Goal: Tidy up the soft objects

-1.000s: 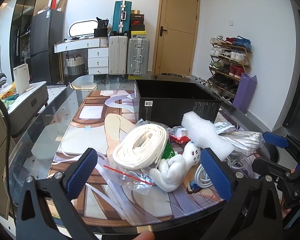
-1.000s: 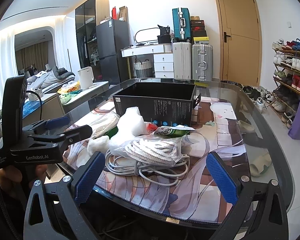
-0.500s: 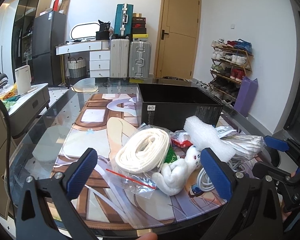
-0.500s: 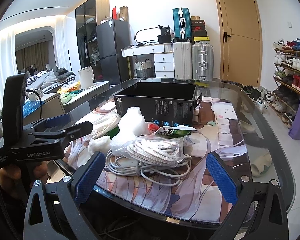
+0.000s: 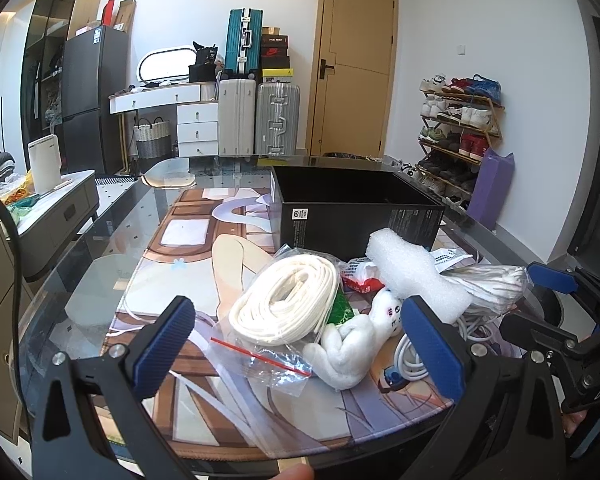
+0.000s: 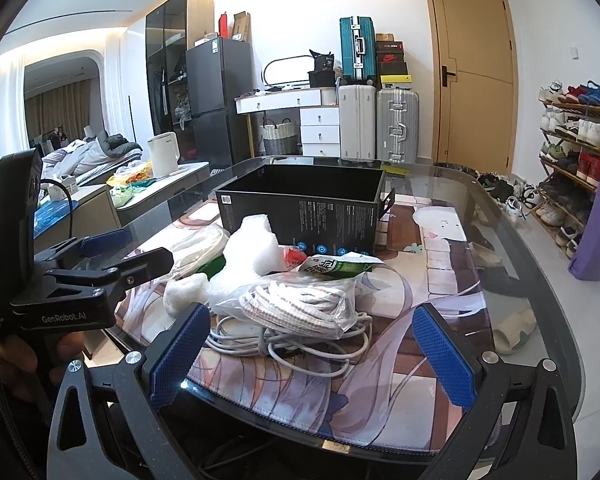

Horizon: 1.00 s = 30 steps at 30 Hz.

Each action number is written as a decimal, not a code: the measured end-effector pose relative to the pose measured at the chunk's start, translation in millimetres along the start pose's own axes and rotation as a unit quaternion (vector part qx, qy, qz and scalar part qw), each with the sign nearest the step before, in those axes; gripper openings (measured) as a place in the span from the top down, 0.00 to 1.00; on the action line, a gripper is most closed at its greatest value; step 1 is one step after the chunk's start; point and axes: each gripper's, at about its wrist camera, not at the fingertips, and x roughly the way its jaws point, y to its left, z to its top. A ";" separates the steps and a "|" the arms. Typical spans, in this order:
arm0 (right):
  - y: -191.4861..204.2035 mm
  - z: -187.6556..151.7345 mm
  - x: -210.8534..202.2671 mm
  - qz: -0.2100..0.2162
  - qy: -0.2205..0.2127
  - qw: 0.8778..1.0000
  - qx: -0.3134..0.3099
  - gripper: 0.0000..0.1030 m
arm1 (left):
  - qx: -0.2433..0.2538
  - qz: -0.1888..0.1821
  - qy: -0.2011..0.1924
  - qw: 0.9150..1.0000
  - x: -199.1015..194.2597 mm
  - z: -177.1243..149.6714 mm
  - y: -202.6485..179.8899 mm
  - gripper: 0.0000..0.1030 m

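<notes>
Left wrist view: your table (image 5: 112, 240), glass with a printed mat (image 5: 188, 240), carries everything. Black box (image 5: 356, 216) sits mid-table, open top; what shows of its inside looks empty, though you can't see the floor of it. So by my read nothing is sorted yet; the whole pile is left to do.

Pile lies between the box and the near edge, all of it touching or overlapping. Largest to smallest: bagged coil of white rope (image 5: 286, 306), limp and loose in clear plastic; bagged striped cord (image 6: 300, 304) toward the right side, lying on a white cable (image 6: 284, 344); white foam roll (image 5: 412, 268), propped on the others; white plush toy (image 5: 352, 344) nearest the edge; green packet (image 6: 336, 268); small red packet (image 5: 362, 280).

Your left gripper (image 5: 300, 350) is spread wide, holding nothing, short of the near edge. Right gripper (image 6: 308, 358): same, wide and empty.
</notes>
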 end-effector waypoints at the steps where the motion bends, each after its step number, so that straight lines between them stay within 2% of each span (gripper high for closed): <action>1: 0.2 0.3 0.3 -0.001 0.000 1.000 -0.001 0.00 | 0.000 0.000 0.000 1.000 0.3 0.2 0.1 0.00; 22: 0.0 4.7 14.7 0.013 0.017 1.000 -0.002 0.00 | -0.001 0.013 0.011 1.000 13.4 -0.1 11.5 0.00; 30: 6.0 6.0 15.7 0.033 0.015 0.999 -0.017 0.00 | 0.003 0.011 0.013 1.000 14.9 -2.2 11.5 0.00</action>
